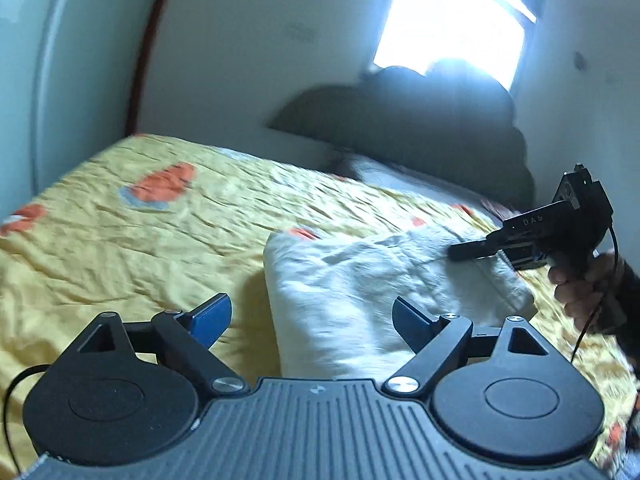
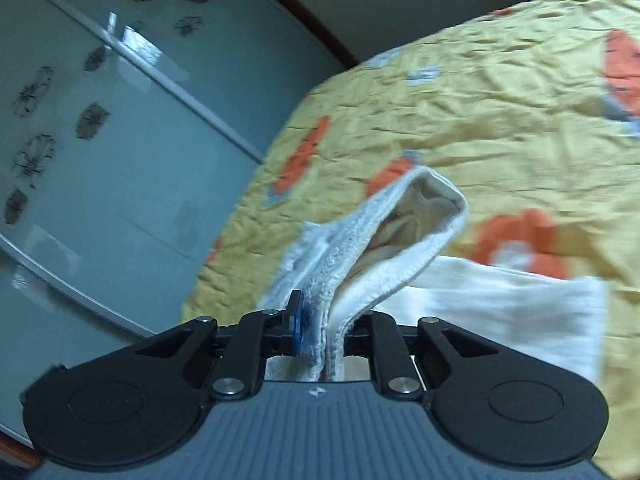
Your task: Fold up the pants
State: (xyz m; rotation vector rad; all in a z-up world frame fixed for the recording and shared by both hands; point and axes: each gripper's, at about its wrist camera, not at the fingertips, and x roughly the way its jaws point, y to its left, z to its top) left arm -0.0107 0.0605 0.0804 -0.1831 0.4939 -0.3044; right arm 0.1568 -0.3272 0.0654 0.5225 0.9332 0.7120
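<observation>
Right gripper (image 2: 316, 332) is clamped on the pants (image 2: 400, 232) hem, left gripper (image 1: 312, 316) wide open, empty — carry the hem across evenly.

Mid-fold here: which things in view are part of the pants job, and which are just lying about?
Part of the job:
- white pants, partly folded on the bed
- right gripper, jaws shut on the pants' edge
- left gripper, jaws open, holding nothing

Just lying about:
- yellow bedspread
- dark pillows
- wardrobe doors
</observation>
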